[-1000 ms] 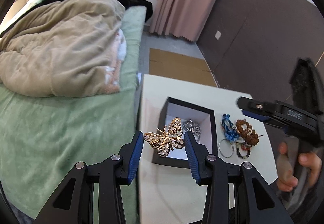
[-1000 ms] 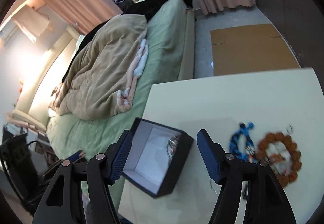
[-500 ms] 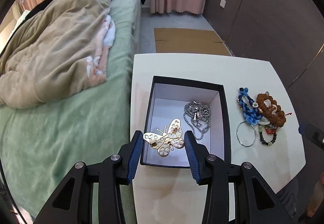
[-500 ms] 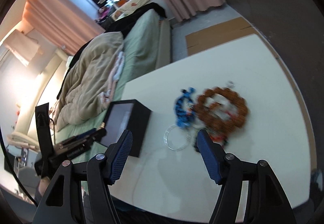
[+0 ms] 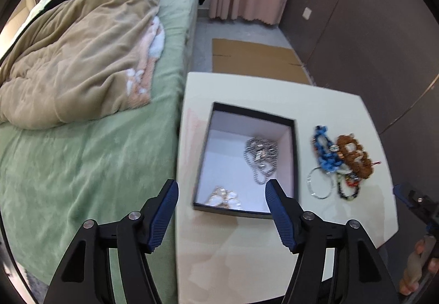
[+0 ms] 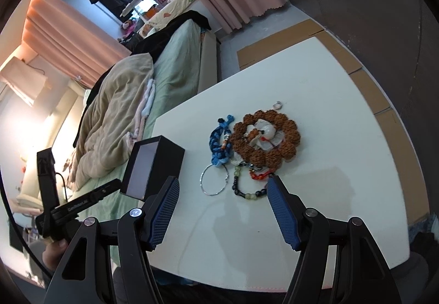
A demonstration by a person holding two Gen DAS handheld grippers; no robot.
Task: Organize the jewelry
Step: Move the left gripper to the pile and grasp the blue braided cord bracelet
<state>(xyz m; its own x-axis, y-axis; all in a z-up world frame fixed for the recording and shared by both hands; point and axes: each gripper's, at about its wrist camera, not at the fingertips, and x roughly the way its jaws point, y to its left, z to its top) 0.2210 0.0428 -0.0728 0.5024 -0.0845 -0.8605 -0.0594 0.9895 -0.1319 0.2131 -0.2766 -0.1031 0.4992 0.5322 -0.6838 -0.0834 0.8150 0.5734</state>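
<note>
Between the spread, empty fingers of the left gripper (image 5: 221, 192) lies the gold butterfly brooch (image 5: 224, 198), blurred, at the near edge inside the black box (image 5: 295, 164). Beside it in the box rests a silver chain (image 5: 262, 154). Over the white table (image 6: 343, 139), the right gripper (image 6: 222, 194) hangs wide apart and empty above the silver hoop (image 6: 214, 179), bead bracelet (image 6: 247, 190), blue braid (image 6: 219, 142) and brown bead ring (image 6: 264, 139).
</note>
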